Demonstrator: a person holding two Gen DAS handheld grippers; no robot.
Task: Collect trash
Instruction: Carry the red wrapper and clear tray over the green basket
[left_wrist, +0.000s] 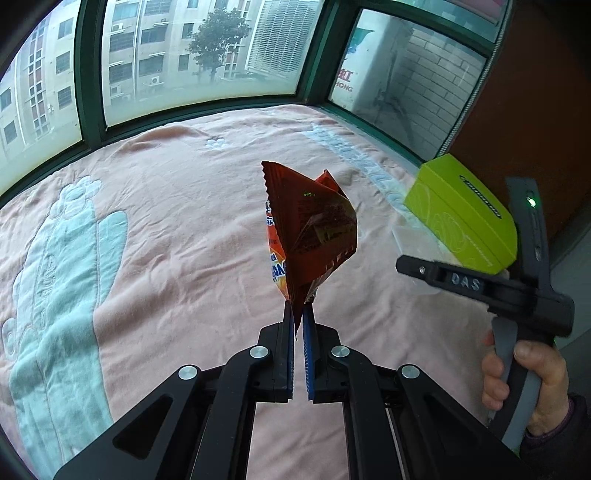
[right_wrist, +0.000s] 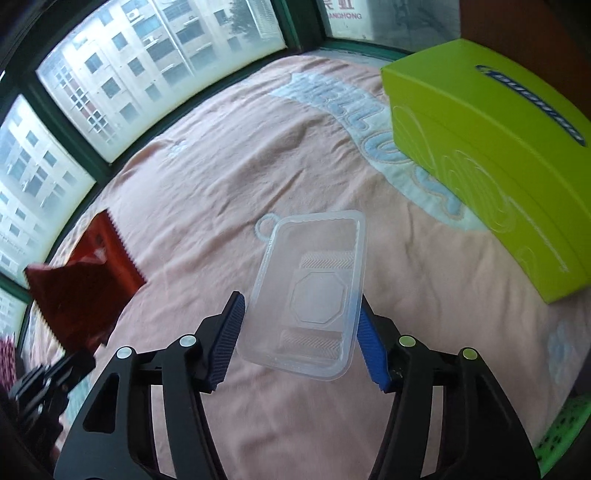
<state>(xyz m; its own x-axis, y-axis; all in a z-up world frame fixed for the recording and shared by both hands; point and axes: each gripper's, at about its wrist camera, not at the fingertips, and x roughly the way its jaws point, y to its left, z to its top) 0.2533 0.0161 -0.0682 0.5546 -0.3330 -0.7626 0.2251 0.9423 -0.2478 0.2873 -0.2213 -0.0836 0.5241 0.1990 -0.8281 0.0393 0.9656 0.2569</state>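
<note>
My left gripper (left_wrist: 298, 308) is shut on the bottom corner of a crumpled red-orange snack wrapper (left_wrist: 314, 229) and holds it above the pink blanket (left_wrist: 184, 229). The wrapper also shows at the left of the right wrist view (right_wrist: 79, 284). My right gripper (right_wrist: 301, 306) has its fingers on either side of a clear plastic tray (right_wrist: 314, 291), which looks held between the blue pads above the blanket. The right gripper also shows in the left wrist view (left_wrist: 480, 284), held by a hand, with the tray faint behind it.
A lime-green box (right_wrist: 491, 155) lies on the blanket at the right, also in the left wrist view (left_wrist: 465, 214). Green-framed windows (left_wrist: 166, 66) run along the far edge. A brown panel (left_wrist: 535, 92) stands at the right. A green dotted thing (right_wrist: 565, 439) shows at the lower right.
</note>
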